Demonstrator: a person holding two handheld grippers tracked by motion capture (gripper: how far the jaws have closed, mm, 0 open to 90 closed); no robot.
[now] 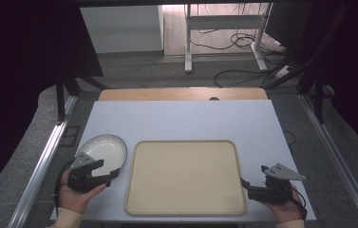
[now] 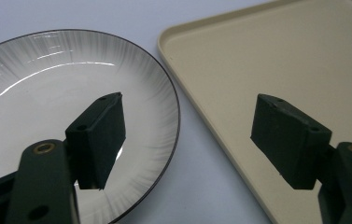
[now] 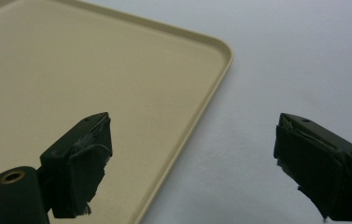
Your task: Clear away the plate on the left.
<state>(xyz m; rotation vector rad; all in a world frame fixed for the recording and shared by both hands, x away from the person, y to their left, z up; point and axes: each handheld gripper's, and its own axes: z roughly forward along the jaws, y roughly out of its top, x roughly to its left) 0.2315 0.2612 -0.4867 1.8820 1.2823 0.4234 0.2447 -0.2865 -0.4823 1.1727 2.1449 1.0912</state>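
Note:
A white plate with a dark rim (image 1: 101, 148) lies on the table at the front left, just left of a beige tray (image 1: 184, 175) with nothing on it. My left gripper (image 1: 108, 169) stands open at the plate's near right edge. In the left gripper view (image 2: 190, 109) one jaw hangs over the plate (image 2: 47, 93) and the other over the tray (image 2: 281, 46), nothing between them. My right gripper (image 1: 253, 176) is open at the tray's front right corner. In the right gripper view (image 3: 192, 121) its jaws straddle the tray's edge (image 3: 197, 107).
The pale blue-grey table top (image 1: 181, 118) stretches bare behind the tray and to its right (image 3: 295, 56). A wooden strip (image 1: 181, 94) runs along the far edge. Metal rails (image 1: 43, 161) flank the table. Desk legs and cables (image 1: 233, 42) stand on the floor beyond.

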